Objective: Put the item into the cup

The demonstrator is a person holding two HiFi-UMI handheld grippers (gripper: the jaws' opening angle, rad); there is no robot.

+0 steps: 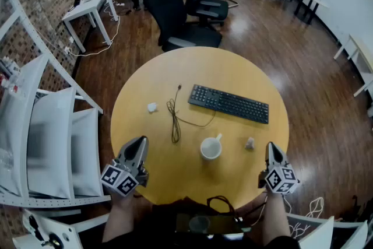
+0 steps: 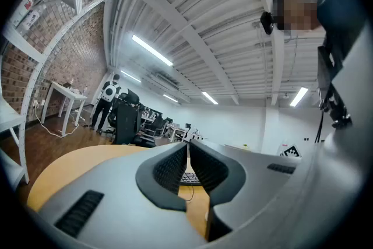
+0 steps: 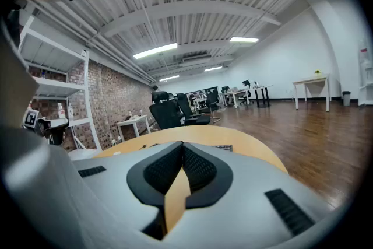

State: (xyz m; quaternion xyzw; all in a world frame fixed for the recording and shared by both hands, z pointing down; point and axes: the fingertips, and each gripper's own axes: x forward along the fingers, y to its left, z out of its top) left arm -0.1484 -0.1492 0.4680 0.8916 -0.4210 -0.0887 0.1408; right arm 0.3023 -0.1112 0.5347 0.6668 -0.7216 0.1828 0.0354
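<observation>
A white cup [image 1: 211, 148] with a handle stands upright on the round wooden table [image 1: 175, 79], near its front middle. A small pale item [image 1: 250, 143] lies just right of the cup. Another small white item [image 1: 152, 107] lies further left, beyond a black cable [image 1: 174, 119]. My left gripper [image 1: 140, 140] hovers at the table's front left edge, shut with nothing in it [image 2: 188, 151]. My right gripper [image 1: 272, 146] is at the front right edge, a little right of the pale item, shut and empty [image 3: 182, 148].
A black keyboard [image 1: 228, 104] lies across the table behind the cup. Black office chairs [image 1: 180, 14] stand behind the table. White shelving [image 1: 41, 137] is close on the left. A white side table [image 1: 87, 6] stands by the brick wall.
</observation>
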